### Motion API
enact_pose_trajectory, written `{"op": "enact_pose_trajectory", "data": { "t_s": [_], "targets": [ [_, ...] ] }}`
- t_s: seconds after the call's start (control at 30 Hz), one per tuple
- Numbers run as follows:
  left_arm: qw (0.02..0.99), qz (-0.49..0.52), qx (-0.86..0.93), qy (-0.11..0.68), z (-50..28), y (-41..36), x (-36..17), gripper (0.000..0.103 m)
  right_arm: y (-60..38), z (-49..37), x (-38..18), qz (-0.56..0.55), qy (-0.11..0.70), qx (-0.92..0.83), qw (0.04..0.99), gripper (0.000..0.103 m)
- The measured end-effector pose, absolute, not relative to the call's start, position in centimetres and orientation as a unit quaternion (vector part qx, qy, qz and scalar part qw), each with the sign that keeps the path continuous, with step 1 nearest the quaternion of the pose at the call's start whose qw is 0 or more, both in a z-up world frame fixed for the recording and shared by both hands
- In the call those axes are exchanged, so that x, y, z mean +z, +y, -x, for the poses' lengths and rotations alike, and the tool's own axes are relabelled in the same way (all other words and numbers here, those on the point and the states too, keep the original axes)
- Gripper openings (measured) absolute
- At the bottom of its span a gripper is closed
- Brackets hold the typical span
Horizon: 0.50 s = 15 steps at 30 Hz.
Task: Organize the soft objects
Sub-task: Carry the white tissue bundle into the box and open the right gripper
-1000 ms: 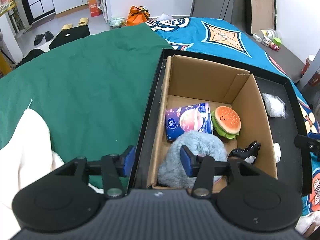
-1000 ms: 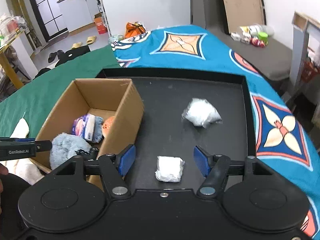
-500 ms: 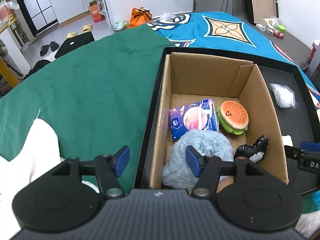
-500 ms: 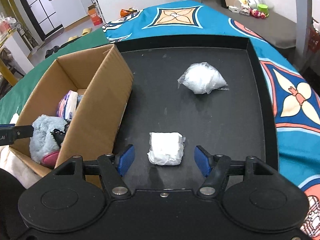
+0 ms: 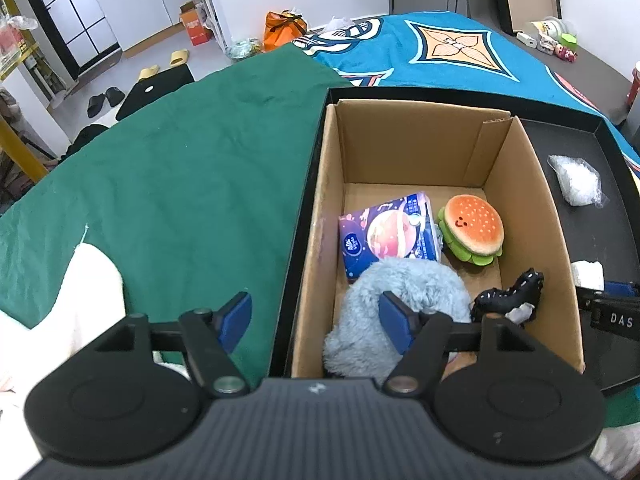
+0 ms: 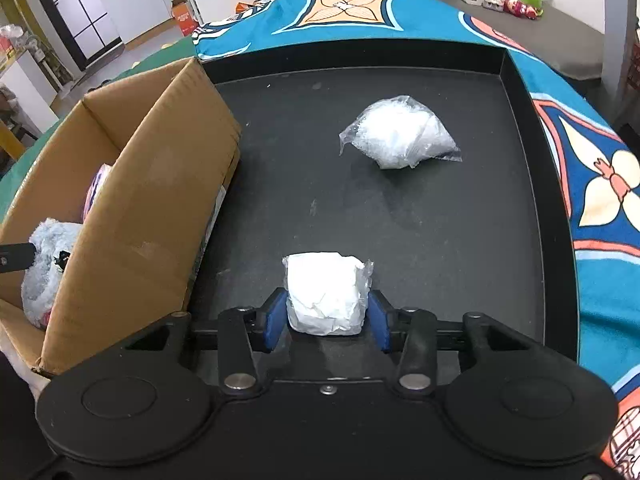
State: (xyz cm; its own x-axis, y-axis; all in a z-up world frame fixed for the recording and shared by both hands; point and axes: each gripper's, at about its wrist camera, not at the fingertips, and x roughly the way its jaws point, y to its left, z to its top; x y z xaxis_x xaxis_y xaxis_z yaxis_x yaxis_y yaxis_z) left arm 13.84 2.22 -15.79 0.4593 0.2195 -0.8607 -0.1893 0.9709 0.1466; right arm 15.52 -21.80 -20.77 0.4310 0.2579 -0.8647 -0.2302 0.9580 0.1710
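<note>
My right gripper is shut on a white wrapped packet that rests on the black tray. A clear bag of white filling lies farther back on the tray. My left gripper is open and empty, straddling the near left wall of the cardboard box. The box holds a blue-grey fluffy plush, a tissue pack, a burger plush and a black toy. The packet and the bag also show in the left wrist view.
The tray sits on a bed with a green cover on the left and a blue patterned cover on the right. A white cloth lies at the near left. The cardboard box stands left of my right gripper.
My right gripper has moved forward and closed onto the white packet. My left gripper has shifted slightly back and stayed open over the box wall.
</note>
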Motion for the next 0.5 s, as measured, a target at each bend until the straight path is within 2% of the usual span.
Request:
{"op": "enact_pose_trajectory", "data": {
  "t_s": [0.5],
  "targets": [
    [0.870, 0.020, 0.119, 0.479, -12.8, 3.3, -14.6, 0.069, -22.7, -14.5, -16.5, -0.041, 0.486, 0.137, 0.862, 0.042]
  ]
}}
